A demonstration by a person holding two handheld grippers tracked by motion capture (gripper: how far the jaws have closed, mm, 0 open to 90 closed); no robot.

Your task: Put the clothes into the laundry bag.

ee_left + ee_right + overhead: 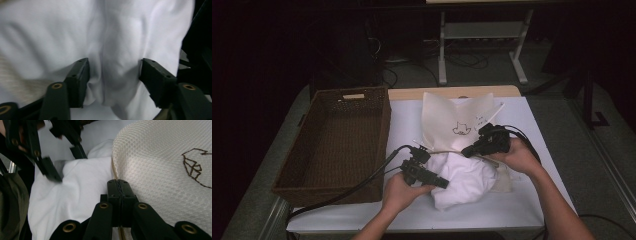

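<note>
A dim room with a white-topped table (522, 200), desk legs and loose cables on the floor behind it. On the table, just right of the brown wicker basket (337, 145), lies a crumpled white garment (464, 182). It is half tucked into the mouth of a cream mesh bag (452, 122), which lies farther from the person than the garment and also to the right of the basket.

The garment has no clear shape; its bulk runs roughly from the near side of the table toward the bag's opening, so its long axis points away from the person and a little right, away from the basket. The bag lies flat with its mouth facing the person and its printed side up.

The step in hand looks like stuffing the garment into the bag. The right gripper (117, 185) has its jaws pressed tight together on the bag's corded rim, holding the mouth up. The left gripper (113, 72) stands with jaws apart around a fold of the white cloth, the pads not squeezing it; in the high view it sits at the garment's edge nearest the basket.

Next, I judge, the left gripper must take a fresh bite of cloth and push it toward the mouth while the right keeps the rim lifted.
</note>
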